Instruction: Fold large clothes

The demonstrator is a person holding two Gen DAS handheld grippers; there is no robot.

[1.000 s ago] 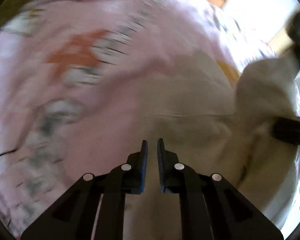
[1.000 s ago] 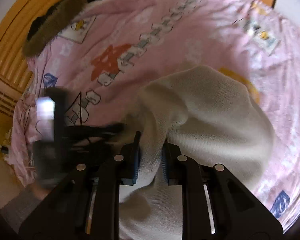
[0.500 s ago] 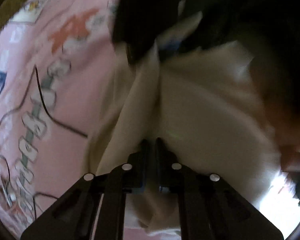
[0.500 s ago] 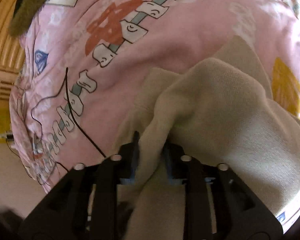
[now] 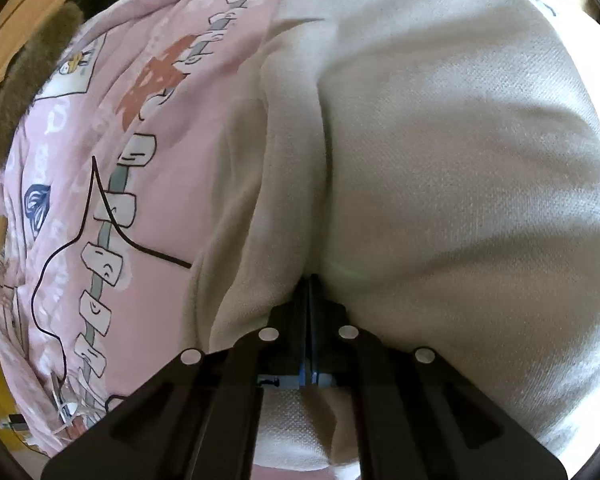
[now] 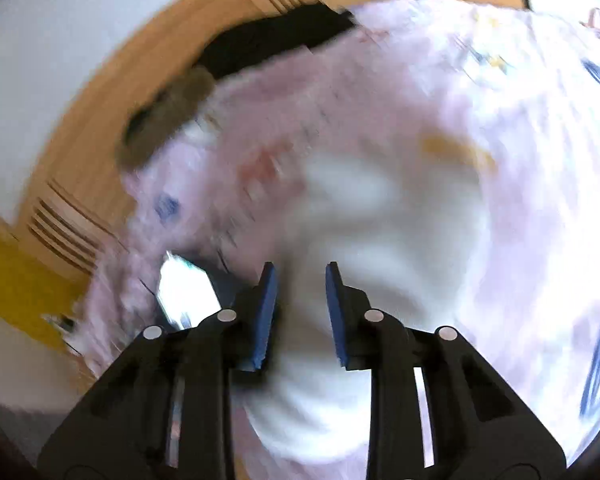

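Cream knit fabric of the garment [image 5: 440, 168] is seen bunched on the pink printed bedspread [image 5: 160, 140]; it is judged soft, light and limp, best taken at an edge. A fold is pinched by the left gripper [image 5: 309, 288]. Nothing is held by the right gripper [image 6: 300, 276], whose jaws, just closing, stand apart above the blurred garment.

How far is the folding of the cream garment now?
Done: the cream garment lies bunched on the pink sheet. In hand: the left gripper pinches a fold; the right gripper is open, holding nothing. Left: flattening, final folds.
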